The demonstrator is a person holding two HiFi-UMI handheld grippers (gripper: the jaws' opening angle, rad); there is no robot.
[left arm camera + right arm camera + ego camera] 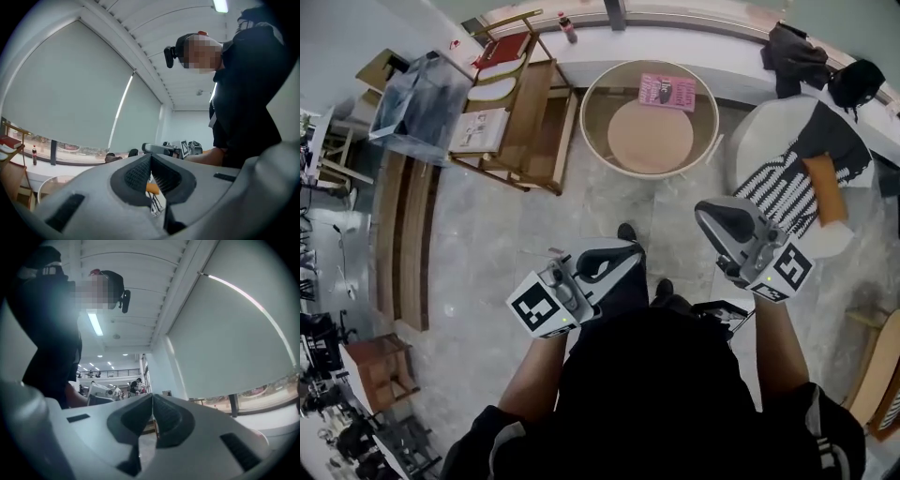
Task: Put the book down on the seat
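**Item: book** (pixel 667 91). Pink, thin, prob. a softcover.
- Loc.: flat on the round seat (pixel 586 122), at its far side, between the tan cushion (pixel 650 141) and the back rim. Ahead of both tongs and well apart from them, closer to the R tong's line than the L's.
- Status: already lies on the seat as the task wants. Who or what put it there can't be told.

**Tongs**
- L tong (pixel 623 253): clenched, pads tip to tip, nothing between. Held close to the body.
- R tong (pixel 705 214): same, clamped on nothing. Sits a bit further fwd than the L.

**Handling (est.)**
- Light, and likely to flex or droop if held by one corner.
- Cover looks smooth and may slip.
- Lies flat, so a jaw needs an edge to get under.
- Best bite is probably the near long edge by the cushion, mid-length or close to the spine. Spine side can't be made out.

**Edges/room**
- Raised rim all round the seat, so approach is from above, not from the side.
- Bare floor (pixel 534 225) lies between the tongs and the seat.
- Wooden rack (pixel 530 112) is fwd-left of the L tong.
- White chair (pixel 759 141) w/ striped cloth (pixel 787 187) is just fwd-right of the R tong, so that side is tighter.
- Ledge (pixel 712 52) is right behind the seat, leaving little overshoot room.
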